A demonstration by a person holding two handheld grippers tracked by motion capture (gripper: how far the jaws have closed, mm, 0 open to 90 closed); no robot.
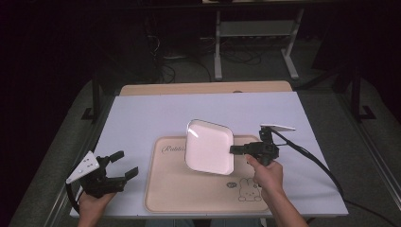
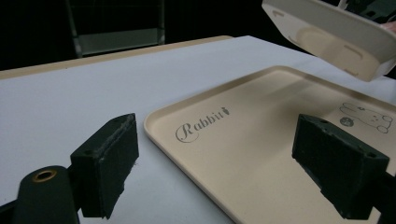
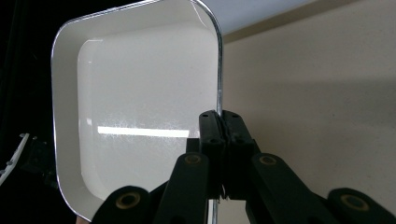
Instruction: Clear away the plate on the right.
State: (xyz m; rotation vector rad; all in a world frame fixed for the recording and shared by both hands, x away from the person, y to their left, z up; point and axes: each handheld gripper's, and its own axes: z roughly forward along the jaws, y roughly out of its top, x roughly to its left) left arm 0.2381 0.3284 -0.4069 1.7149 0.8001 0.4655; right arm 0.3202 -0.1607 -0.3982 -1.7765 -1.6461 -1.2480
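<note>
Pinched tight on the rim of the white dish (image 1: pixel 210 147), the right gripper (image 1: pixel 238 149) holds it tilted in the air above the beige tray (image 1: pixel 179 189), apparently so it can be lowered onto the tray. The grip is taken at the dish's right edge, leaving its underside free. The left gripper (image 1: pixel 124 163) is kept spread and empty, beside the tray's left edge on the white tabletop (image 1: pixel 142 118).

"Rabbit" in script on the beige tray (image 2: pixel 261 154)
</note>
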